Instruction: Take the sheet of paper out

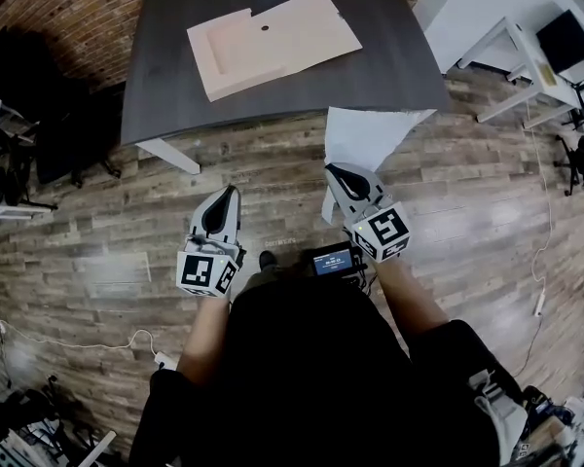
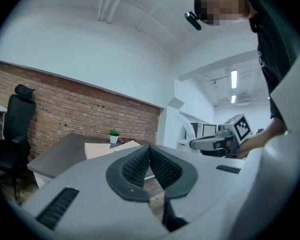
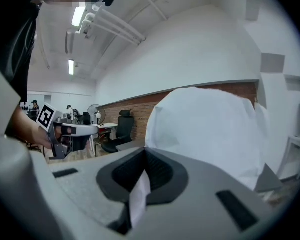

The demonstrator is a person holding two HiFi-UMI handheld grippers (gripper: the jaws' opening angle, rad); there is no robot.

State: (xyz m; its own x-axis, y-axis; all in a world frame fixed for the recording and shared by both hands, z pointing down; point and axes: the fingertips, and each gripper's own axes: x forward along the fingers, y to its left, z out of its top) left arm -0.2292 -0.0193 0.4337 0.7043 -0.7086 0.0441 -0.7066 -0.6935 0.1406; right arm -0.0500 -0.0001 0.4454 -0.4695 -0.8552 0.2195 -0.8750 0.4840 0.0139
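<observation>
The left tool (image 1: 228, 197) has its ribbed dark pads (image 2: 135, 166) closed together on nothing. A flat tan cardboard folder (image 1: 273, 42) lies on the dark grey table (image 1: 165, 76), well apart from both tools. The right tool (image 1: 333, 175) is clamped on the lower edge of the thin white sheet of paper (image 1: 368, 134), which is held curved and lightly creased in the air near the table's front edge.

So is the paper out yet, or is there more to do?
Mostly done. The sheet of paper looks fully clear of the tan envelope, which lies on the grey table. In hand: the right gripper is clamped on the sheet's edge and holds it over the floor. The left gripper is shut and empty. Left to do: probably just setting the sheet down somewhere.
</observation>
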